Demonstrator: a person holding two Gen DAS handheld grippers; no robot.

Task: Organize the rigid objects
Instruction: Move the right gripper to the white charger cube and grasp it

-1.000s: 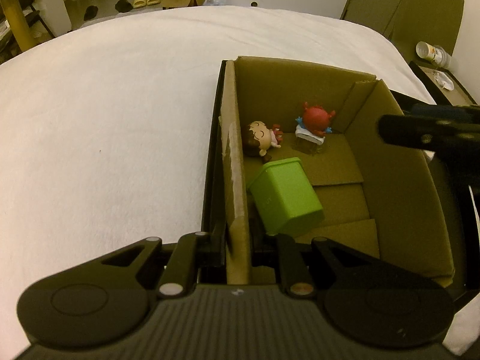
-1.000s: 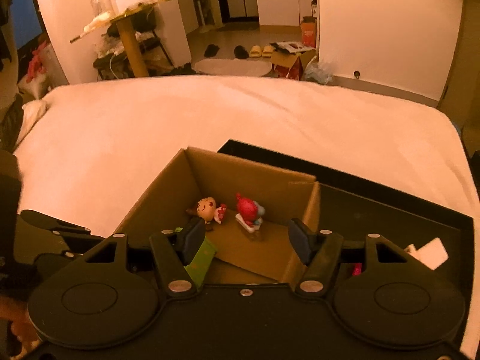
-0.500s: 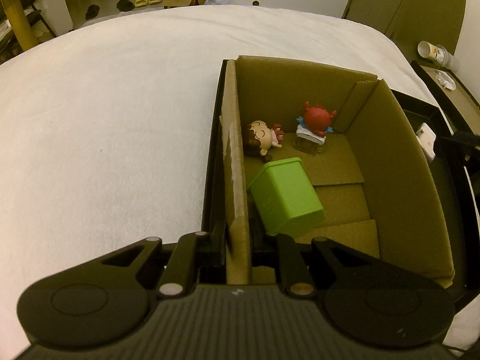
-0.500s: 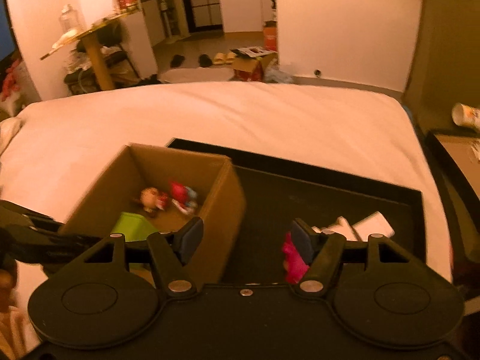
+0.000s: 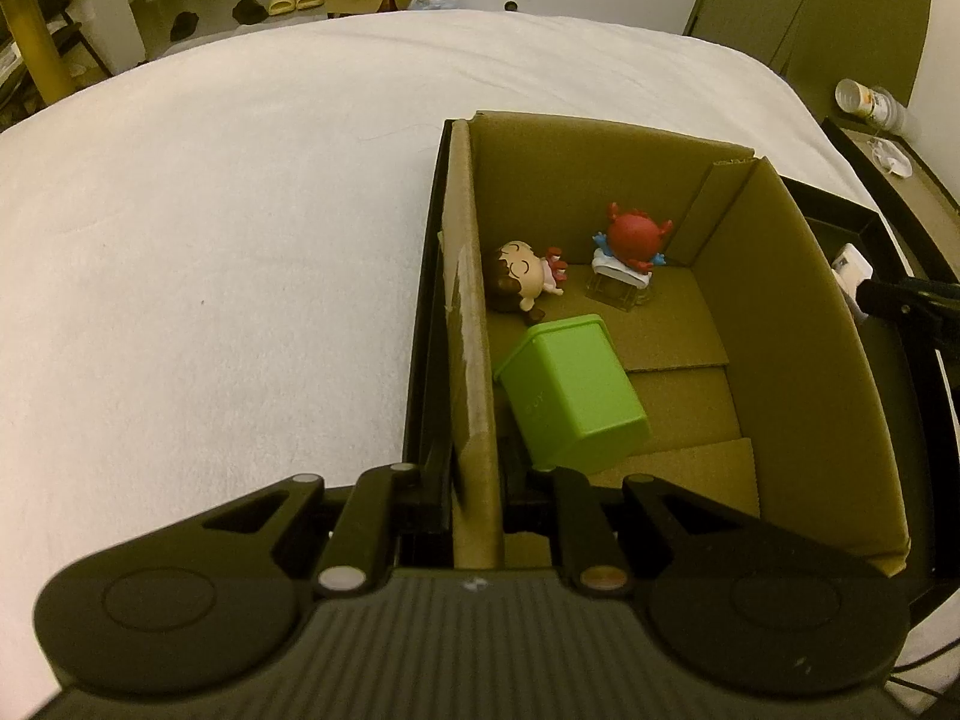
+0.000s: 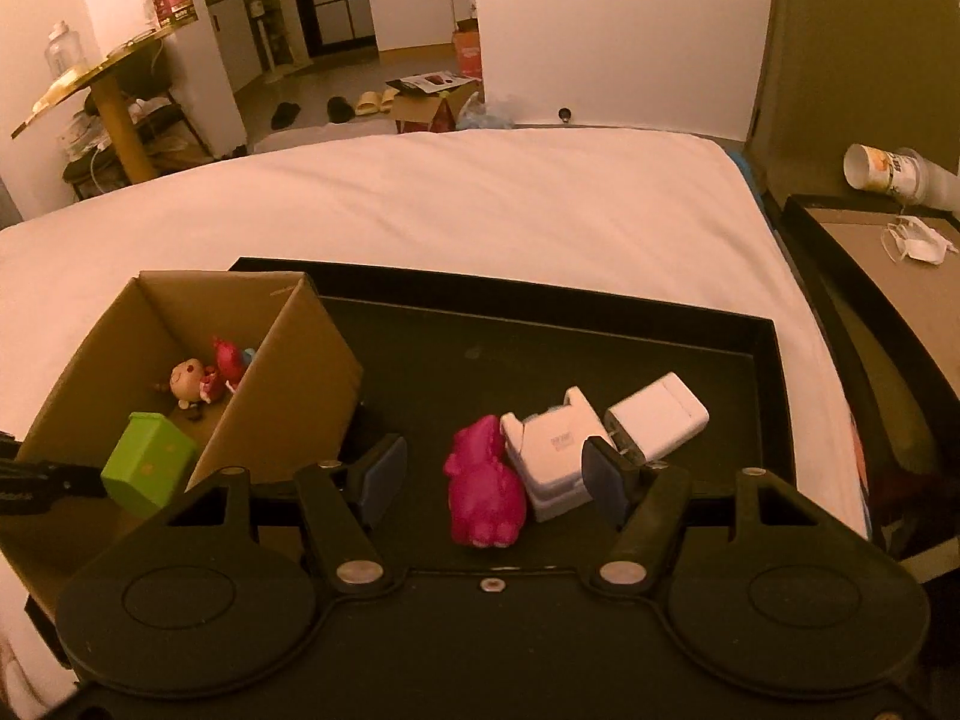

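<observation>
- The left gripper (image 5: 474, 501) was clamped narrowly on the near wall of the cardboard box (image 5: 798, 324), at the lower centre of the left wrist view, steadying it.
- Inside the box lay a green block (image 5: 573, 393), a doll figure (image 5: 522, 282) and a red crab toy (image 5: 630, 246) toward the far end.
- The right gripper (image 6: 486, 474) hung with fingers spread wide and empty above the black tray (image 6: 540, 312), in the lower middle of the right wrist view.
- The pink toy (image 6: 486, 489) lay between those fingers, touching a white adapter (image 6: 555, 450); a white charger (image 6: 657, 417) sat just right of that.
- A good pick probably meant lowering straight over the pink toy, closing across its narrow sides, and keeping the right finger clear of the adapter.
- Holding the box firm would likely ease the drop.
</observation>
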